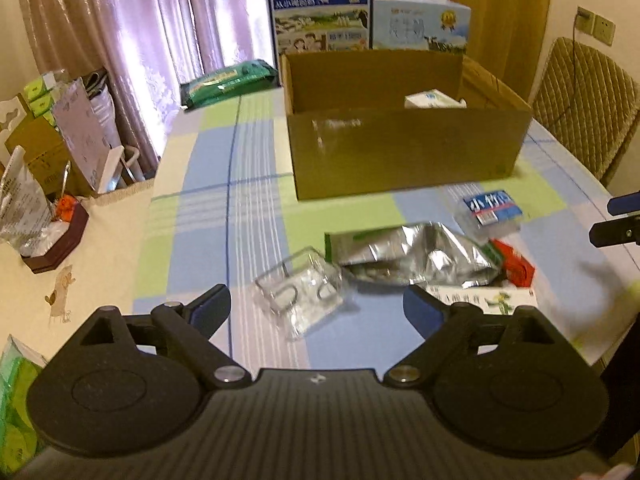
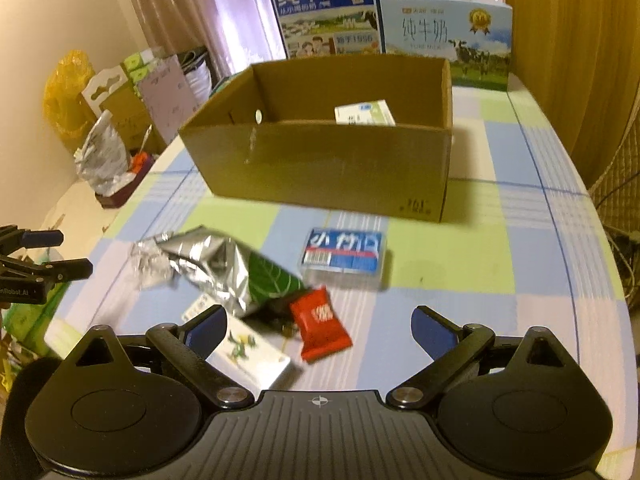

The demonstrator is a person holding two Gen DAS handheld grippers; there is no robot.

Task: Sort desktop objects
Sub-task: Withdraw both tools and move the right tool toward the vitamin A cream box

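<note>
Cardboard box (image 2: 320,160): on the tabletop (image 2: 500,280), behind the loose items; a small carton (image 2: 364,114) lies inside, toward its right end.
Milk cases: the tall milk case (image 2: 326,16) stands behind the box, with the low milk case (image 2: 452,40) to its right.
Plastic case (image 2: 344,256): just before the box.
Foil bag (image 2: 224,268): left of the plastic case, partly over the flat card box (image 2: 248,354).
Sweet wrapper (image 2: 320,324): right of the flat card box, touching the foil bag.
Clear blister pack (image 1: 300,296): left of the foil bag.
</note>
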